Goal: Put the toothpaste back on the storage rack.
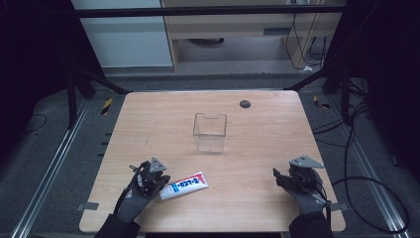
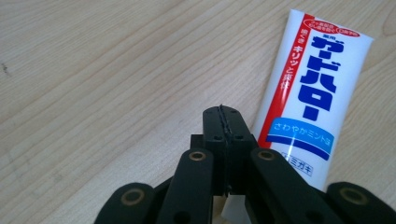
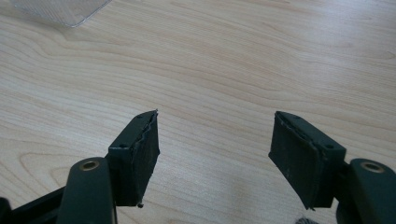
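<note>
A white toothpaste tube (image 1: 184,186) with red and blue print lies flat near the table's front edge, left of centre. My left gripper (image 1: 159,182) rests just left of the tube's lower end, jaws pressed together with nothing between them. In the left gripper view the shut jaws sit beside the tube (image 2: 310,93), whose cap end lies low behind them. A clear plastic box (image 1: 210,132) stands open-topped at the table's middle. My right gripper (image 1: 276,177) is near the front right, jaws wide apart over bare wood; its pads (image 3: 142,149) hold nothing.
The wooden table (image 1: 257,148) has a small dark round disc (image 1: 244,103) near its far edge. A corner of the clear box (image 3: 60,11) reaches into the top left of the right gripper view. Cables lie on the floor to the right.
</note>
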Demonstrator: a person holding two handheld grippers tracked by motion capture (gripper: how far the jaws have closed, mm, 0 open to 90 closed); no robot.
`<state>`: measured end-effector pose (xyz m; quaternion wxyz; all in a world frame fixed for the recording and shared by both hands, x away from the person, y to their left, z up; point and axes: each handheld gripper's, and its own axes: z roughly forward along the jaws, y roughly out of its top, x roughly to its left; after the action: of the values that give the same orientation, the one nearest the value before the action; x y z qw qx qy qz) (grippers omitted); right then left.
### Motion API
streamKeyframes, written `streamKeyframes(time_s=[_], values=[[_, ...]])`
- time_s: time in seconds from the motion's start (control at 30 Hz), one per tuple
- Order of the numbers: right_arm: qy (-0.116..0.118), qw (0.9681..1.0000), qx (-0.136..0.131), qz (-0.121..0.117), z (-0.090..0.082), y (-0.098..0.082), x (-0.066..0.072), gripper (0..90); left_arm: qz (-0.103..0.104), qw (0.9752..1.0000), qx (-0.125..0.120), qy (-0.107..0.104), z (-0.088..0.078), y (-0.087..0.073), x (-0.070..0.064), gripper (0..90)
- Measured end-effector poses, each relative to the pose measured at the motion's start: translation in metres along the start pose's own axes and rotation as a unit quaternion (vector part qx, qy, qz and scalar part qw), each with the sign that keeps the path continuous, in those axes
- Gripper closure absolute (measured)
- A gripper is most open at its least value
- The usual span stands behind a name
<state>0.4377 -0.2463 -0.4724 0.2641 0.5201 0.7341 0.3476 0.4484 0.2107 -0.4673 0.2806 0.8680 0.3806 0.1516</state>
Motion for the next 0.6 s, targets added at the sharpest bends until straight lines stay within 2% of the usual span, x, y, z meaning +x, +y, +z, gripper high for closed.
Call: streamKeyframes(time_s=[0.37,0.5,0.6], values=[[-0.003,1.0,0.001,0.001,-0.0005,0.0,-0.0012,31.1,0.009,0.9999,0.006,-0.011,-0.0059,-0.0046,-0.0082,88.8],[-0.003,1.0,-0.001,0.005,-0.002,0.0008,-0.0016,30.7,0.012,0.9999,0.008,-0.005,-0.0064,-0.0054,-0.0087,88.1],[-0.004,0.9999,-0.004,0.008,-0.0025,0.0008,-0.0022,30.1,0.005,1.0,0.0,0.006,-0.0094,-0.0042,-0.0052,83.4]])
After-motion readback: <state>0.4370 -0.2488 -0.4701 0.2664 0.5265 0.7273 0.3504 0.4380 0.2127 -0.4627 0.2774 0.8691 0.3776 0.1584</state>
